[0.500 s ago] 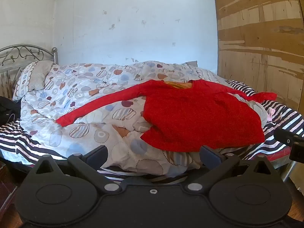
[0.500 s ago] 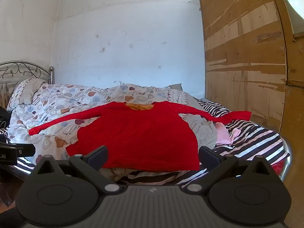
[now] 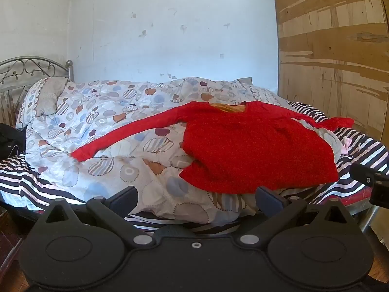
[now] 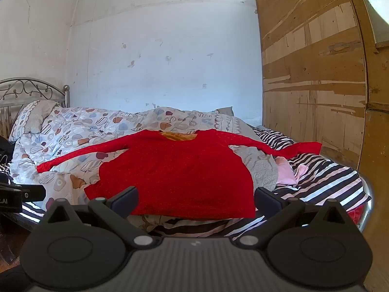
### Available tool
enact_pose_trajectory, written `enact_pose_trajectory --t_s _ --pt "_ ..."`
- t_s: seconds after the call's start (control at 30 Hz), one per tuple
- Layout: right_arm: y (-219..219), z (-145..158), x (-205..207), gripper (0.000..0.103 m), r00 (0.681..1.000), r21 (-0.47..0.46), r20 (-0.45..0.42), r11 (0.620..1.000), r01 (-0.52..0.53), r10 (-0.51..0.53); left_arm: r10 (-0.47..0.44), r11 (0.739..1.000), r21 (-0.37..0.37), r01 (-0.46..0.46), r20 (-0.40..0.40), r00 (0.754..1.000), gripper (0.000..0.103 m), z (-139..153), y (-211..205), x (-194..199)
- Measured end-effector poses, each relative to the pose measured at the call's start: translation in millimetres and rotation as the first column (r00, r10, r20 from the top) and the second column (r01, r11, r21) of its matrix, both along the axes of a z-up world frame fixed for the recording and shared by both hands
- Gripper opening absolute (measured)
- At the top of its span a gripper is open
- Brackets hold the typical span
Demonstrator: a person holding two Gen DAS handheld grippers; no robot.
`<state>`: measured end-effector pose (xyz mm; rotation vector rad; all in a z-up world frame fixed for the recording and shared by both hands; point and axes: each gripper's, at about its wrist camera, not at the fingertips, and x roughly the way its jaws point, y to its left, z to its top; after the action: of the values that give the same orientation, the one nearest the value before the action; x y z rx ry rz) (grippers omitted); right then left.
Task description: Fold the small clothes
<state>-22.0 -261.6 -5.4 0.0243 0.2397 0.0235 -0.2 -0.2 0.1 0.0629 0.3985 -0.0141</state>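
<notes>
The red sweater (image 4: 175, 170) lay spread flat, front down, on the bed (image 4: 323, 189), its body over a heart-print quilt (image 3: 102, 121) and both sleeves stretched out to the sides. Beside its right sleeve sat a grey patterned cloth (image 4: 260, 168) and a pink garment (image 4: 287, 172) on the striped sheet. A metal headboard (image 3: 26, 68) stood at the far left, a worn wooden panel (image 4: 313, 73) at the right. Nothing lay on top of the sweater. The left tongs (image 3: 197, 197) and right tongs (image 4: 197, 198) were both released and empty, short of the hem. Against the earlier frames, nothing had visibly shifted.
</notes>
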Motion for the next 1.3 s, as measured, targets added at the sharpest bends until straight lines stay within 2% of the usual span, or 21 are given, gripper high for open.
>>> enact_pose_trajectory --t_s 1.3 --pt "0.8 -0.3 2.0 0.103 1.000 0.001 -0.004 1.000 -0.004 0.004 0.001 1.000 0.000 -0.001 -0.005 1.000 0.102 0.2 -0.1 0.0"
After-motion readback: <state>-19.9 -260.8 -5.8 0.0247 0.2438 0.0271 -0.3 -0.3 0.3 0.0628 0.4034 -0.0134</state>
